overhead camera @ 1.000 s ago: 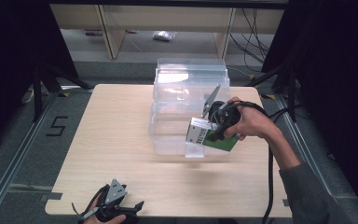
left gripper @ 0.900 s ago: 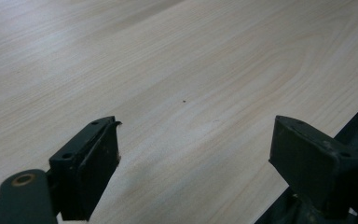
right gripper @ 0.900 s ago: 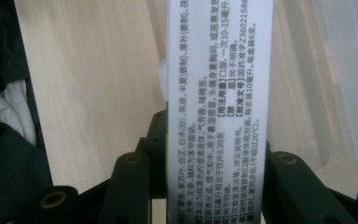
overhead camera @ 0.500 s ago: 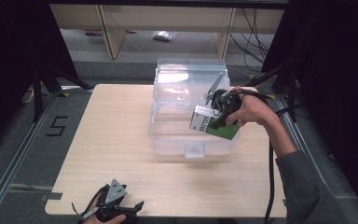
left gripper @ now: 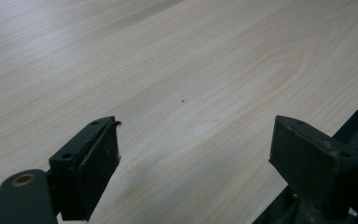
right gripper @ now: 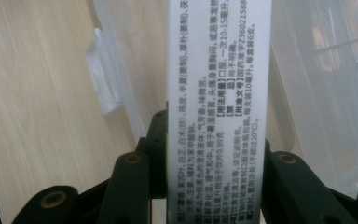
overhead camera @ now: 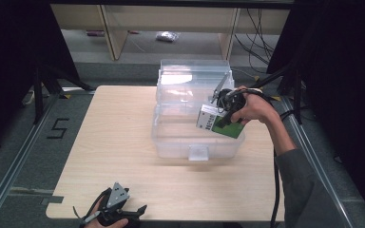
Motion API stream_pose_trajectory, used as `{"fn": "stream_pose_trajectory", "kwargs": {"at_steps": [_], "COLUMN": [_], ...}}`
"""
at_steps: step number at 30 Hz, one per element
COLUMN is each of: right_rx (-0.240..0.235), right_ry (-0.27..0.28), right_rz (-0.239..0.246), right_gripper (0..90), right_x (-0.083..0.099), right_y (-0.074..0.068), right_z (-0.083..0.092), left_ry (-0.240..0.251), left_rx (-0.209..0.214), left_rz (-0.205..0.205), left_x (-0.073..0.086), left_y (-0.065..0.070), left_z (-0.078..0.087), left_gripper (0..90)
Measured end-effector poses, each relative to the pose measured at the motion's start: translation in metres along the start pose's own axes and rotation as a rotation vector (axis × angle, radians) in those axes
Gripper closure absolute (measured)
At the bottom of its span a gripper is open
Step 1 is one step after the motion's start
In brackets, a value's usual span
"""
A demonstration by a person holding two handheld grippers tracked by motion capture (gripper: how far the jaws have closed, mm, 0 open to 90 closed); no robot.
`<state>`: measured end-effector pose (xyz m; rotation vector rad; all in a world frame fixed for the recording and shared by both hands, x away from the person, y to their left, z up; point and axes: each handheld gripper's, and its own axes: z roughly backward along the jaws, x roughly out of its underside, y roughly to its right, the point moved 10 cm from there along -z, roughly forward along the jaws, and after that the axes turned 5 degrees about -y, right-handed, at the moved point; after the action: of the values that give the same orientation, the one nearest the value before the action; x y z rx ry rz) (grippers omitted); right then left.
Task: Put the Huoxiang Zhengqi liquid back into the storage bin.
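Your right gripper (overhead camera: 222,118) clamps green-white carton (overhead camera: 218,121), held over right end of open clear bin (overhead camera: 197,142) at table's (overhead camera: 123,142) far-right part. Pickup done; release into bin left. Your left gripper (overhead camera: 119,211) idle, jaws spread, near edge.

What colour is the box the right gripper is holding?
The box is green with a white end panel, best seen in the high view; the side bears black print.

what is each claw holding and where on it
Right claw grips the green and white box across its narrow printed side, over the clear bin. Left claw holds nothing.
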<state>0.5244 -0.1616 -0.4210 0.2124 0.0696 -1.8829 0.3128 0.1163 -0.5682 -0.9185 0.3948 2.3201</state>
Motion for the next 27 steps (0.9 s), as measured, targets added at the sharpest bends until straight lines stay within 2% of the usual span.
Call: {"fn": "stream_pose_trajectory", "kwargs": {"at_steps": [7,9,12,14,15,16,17,19,21,27], "right_rx": [-0.009,0.004,-0.008,0.003,-0.001,-0.006,0.008,0.008,0.009,0.0], "right_ry": [-0.018,-0.033,-0.04,-0.046,-0.038,-0.029,-0.04,-0.06,-0.048,-0.059], "right_rz": [-0.01,0.009,-0.023,-0.006,-0.033,-0.007,0.021,-0.006,0.009,0.01], "right_gripper": [64.8,64.7,64.7,64.7,64.7,64.7,64.7,64.7,64.7,64.7], "right_x": [0.002,0.005,0.004,0.005,0.004,0.003,0.005,0.007,0.007,0.01], "right_y": [0.004,0.008,0.006,0.011,0.008,0.011,0.014,0.013,0.015,0.015], "right_z": [-0.01,-0.013,-0.015,-0.017,-0.017,-0.019,-0.021,-0.024,-0.026,-0.037], "left_ry": [-0.002,-0.003,-0.003,-0.002,0.0,0.001,-0.001,-0.002,-0.002,0.002], "left_rx": [-0.001,-0.001,0.0,0.001,0.002,0.002,0.002,0.002,0.001,0.002], "left_rz": [0.0,0.0,-0.001,0.0,0.0,0.0,0.0,0.0,-0.001,0.002], "left_x": [0.0,0.0,0.0,0.0,0.0,0.0,0.0,0.0,0.0,0.0], "left_y": [0.0,0.0,0.0,0.0,0.0,0.0,0.0,0.0,0.0,0.001], "left_z": [0.0,0.0,0.0,0.0,0.0,0.0,0.0,0.0,0.0,0.0], "left_gripper": [15.0,15.0,15.0,15.0,15.0,15.0,14.9,15.0,15.0,15.0]}}
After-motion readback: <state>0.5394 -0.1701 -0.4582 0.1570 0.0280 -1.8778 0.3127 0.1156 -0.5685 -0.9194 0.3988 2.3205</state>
